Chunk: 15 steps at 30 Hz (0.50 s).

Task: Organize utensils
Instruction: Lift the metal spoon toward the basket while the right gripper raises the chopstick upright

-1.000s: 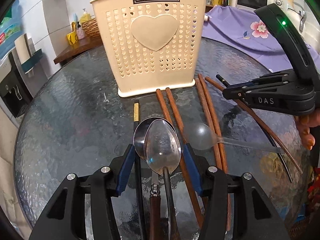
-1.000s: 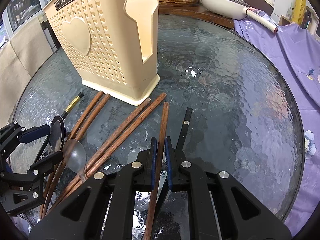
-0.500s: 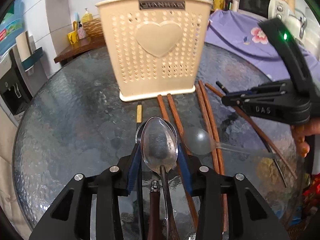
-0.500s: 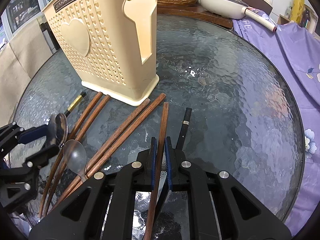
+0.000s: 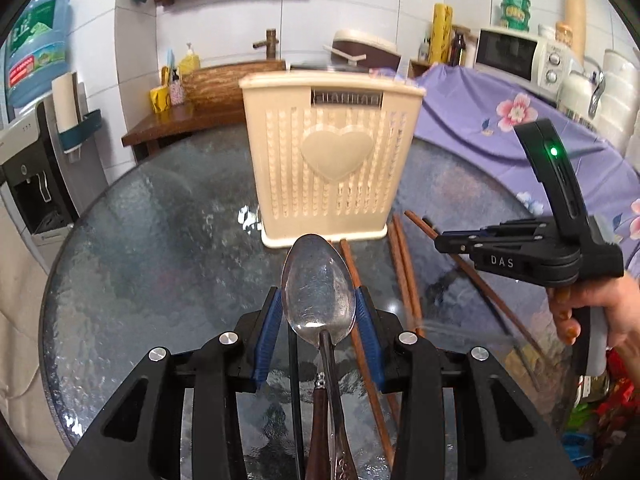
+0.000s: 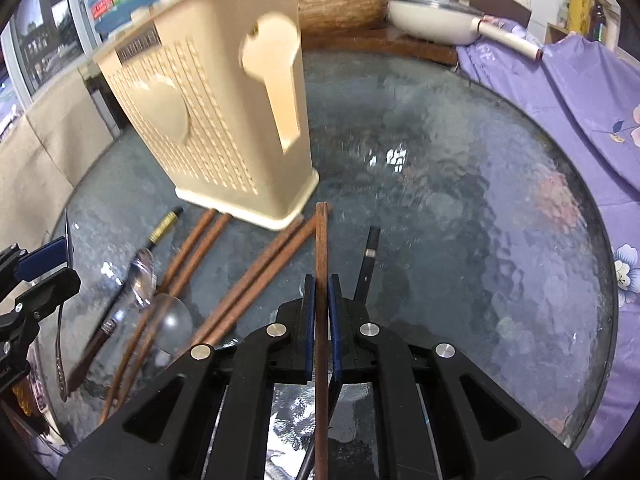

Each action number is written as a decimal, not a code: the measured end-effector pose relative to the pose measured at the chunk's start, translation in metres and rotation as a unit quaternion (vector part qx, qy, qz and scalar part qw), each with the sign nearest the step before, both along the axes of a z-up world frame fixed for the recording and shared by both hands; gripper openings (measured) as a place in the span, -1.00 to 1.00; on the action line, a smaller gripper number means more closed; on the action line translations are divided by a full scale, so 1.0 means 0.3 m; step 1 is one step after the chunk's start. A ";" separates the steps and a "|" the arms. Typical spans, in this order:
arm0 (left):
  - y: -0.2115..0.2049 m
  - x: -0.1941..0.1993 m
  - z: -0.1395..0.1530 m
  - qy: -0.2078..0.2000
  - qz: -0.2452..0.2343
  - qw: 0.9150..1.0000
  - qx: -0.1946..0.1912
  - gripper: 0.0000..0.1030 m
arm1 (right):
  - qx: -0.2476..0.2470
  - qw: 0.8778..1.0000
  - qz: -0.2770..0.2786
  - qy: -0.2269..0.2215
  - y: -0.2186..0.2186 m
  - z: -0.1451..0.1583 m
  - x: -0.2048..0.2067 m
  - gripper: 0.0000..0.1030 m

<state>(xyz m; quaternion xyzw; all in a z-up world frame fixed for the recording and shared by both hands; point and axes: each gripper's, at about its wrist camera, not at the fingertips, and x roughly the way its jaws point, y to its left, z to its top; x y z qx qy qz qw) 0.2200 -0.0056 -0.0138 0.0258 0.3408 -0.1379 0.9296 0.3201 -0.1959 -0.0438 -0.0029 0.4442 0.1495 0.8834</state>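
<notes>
- The left gripper (image 5: 319, 306) grips a metal spoon (image 5: 318, 286) by the bowl's edges, lifted off the glass table (image 5: 160, 264).
- The right gripper (image 6: 321, 306) is clamped narrow on one wooden chopstick (image 6: 320, 264).
- The cream utensil holder (image 5: 332, 160) stands toward the table's far edge; other chopsticks (image 6: 256, 280) lie before it.
- Risk: the smooth, curved bowl could slip from the pads.
- The holder's compartments are hidden, and both views are blurred.

Bright indoor light, white glare spots on the glass table (image 6: 460, 200), motion-blurred holder (image 6: 208, 120), heavy fisheye bending with dark corners
</notes>
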 end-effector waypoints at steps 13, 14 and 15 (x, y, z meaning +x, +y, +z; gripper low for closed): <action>0.020 -0.005 0.067 -0.036 -0.002 0.998 -0.048 -0.29 | 0.060 0.996 -0.002 -0.071 -0.045 0.182 -0.142 -0.86; 0.022 -0.005 0.069 -0.036 -0.002 0.998 -0.051 -0.29 | 0.063 0.995 -0.001 -0.076 -0.048 0.195 -0.153 -0.86; 0.024 -0.005 0.071 -0.036 -0.001 0.998 -0.054 -0.29 | 0.066 0.995 -0.001 -0.079 -0.053 0.204 -0.162 -0.86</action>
